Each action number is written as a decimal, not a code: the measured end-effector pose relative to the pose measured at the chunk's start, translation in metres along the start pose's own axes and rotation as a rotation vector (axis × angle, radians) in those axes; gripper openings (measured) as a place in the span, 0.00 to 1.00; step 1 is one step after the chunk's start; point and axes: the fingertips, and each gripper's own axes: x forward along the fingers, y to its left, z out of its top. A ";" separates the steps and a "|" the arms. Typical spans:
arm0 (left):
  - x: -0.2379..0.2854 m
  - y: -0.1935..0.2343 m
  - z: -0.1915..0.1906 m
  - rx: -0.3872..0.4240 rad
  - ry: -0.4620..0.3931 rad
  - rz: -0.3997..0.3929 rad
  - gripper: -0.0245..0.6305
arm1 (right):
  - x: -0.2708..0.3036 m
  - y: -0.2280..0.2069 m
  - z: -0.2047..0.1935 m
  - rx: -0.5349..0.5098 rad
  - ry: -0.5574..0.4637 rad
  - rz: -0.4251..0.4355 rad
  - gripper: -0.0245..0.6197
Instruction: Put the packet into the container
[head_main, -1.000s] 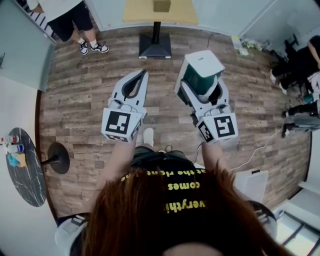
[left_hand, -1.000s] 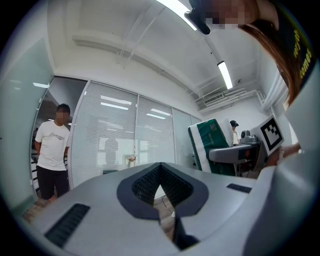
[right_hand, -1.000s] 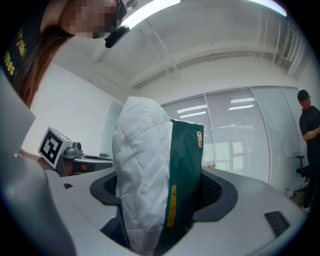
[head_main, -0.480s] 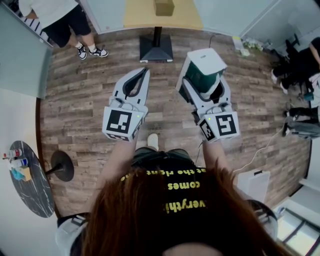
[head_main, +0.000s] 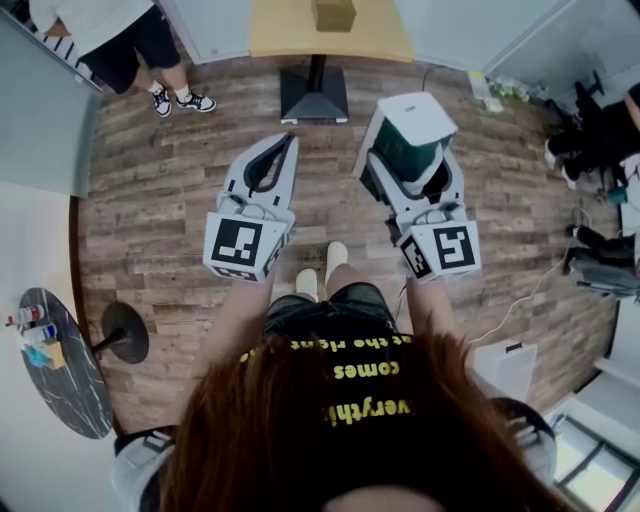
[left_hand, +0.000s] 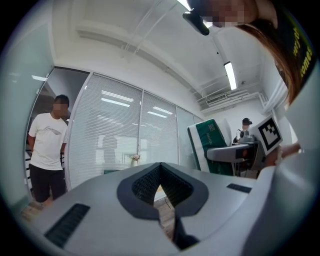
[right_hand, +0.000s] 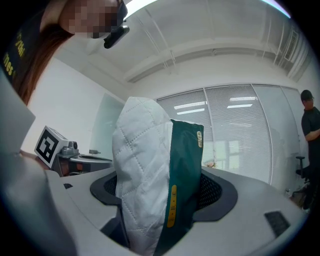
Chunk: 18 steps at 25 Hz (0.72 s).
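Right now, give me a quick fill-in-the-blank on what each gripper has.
1. The packet is white and ____.
2. Of the two grippers, the ____ one holds it.
3. The left gripper, jaws together, holds ____.
Missing words: green; right; nothing.

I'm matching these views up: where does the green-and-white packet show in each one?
Head view: packet upper right of centre, in the right gripper.
Left gripper view: middle right.
Right gripper view: centre, between the jaws.
Shared landmark: the window blinds, in both gripper views.
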 end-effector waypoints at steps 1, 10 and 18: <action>0.004 0.002 -0.001 -0.002 0.003 0.001 0.04 | 0.004 -0.003 -0.001 0.003 0.000 0.001 0.63; 0.060 0.021 0.000 0.006 -0.002 0.043 0.04 | 0.055 -0.045 -0.004 -0.003 -0.005 0.044 0.63; 0.120 0.029 0.001 0.009 -0.006 0.074 0.04 | 0.093 -0.092 -0.005 -0.011 -0.003 0.080 0.63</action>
